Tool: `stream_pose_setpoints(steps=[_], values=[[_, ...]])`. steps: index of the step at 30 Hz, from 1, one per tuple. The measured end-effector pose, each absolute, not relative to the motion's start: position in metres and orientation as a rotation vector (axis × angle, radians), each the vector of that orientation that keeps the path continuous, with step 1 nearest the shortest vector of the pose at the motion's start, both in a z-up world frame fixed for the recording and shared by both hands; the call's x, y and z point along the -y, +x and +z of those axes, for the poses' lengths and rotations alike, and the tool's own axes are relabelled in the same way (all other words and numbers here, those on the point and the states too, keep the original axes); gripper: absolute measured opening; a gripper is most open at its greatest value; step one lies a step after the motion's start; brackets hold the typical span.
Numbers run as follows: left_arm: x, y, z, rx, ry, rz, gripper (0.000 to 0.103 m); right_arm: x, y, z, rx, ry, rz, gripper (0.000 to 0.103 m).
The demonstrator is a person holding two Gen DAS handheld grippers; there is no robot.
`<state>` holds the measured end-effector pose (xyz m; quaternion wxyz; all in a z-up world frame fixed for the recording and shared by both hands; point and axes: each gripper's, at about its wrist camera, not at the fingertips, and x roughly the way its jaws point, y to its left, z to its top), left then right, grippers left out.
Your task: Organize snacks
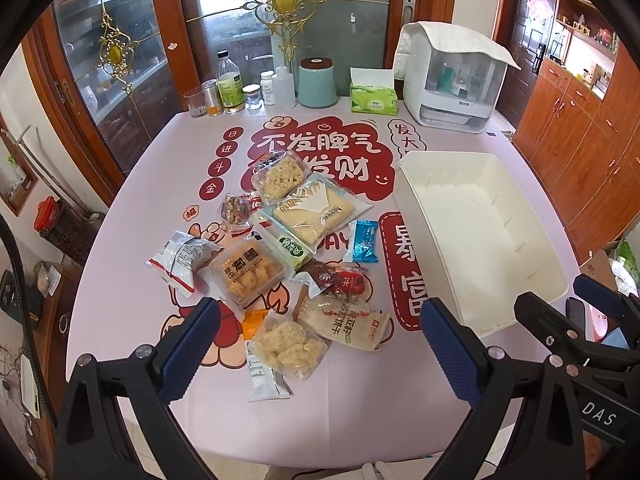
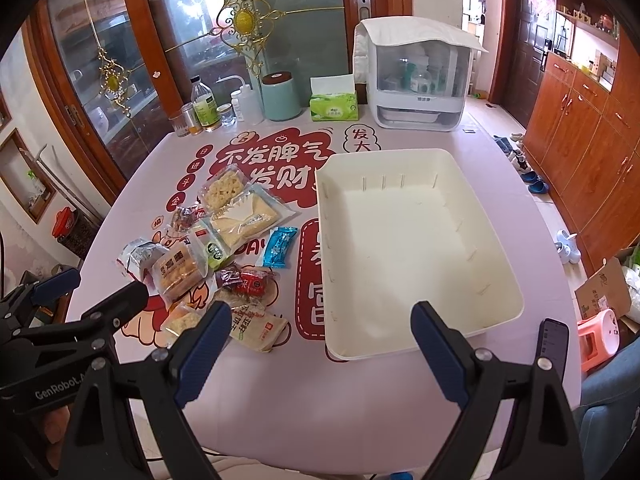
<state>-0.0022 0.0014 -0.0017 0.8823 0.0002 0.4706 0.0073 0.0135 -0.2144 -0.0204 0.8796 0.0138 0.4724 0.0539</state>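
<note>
Both grippers hover with jaws spread over the table's near edge, holding nothing.

The left gripper (image 1: 320, 340) hangs above the nearest snack packets (image 1: 288, 344), which lie scattered from the near edge toward the table's (image 2: 280, 392) middle on its left half. The right gripper (image 2: 320, 340) hangs over the near rim of the white bin (image 2: 420, 240) on the right half, with nothing in it. A tissue box (image 2: 334, 106) and bottles (image 1: 230, 88) line the far edge.

Bin (image 2: 500, 280): matt white plastic, smooth.
Snack packets (image 1: 316, 208): glossy film, crinkled.
Tablecloth (image 1: 132, 200): smooth, printed, slight sheen.
Finger pads (image 1: 188, 354): blue, ribbed.
Cabinets (image 2: 568, 148): glossy wood.
</note>
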Motion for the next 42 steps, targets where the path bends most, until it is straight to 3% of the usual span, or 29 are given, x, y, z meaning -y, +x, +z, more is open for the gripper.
stream_pose_setpoints(steps=[42], values=[[-0.0035, -0.0028, 0.0027, -0.956, -0.010, -0.013, 0.096, 0.2068, 0.0112, -0.0199, -0.967, 0.018, 0.124, 0.092]])
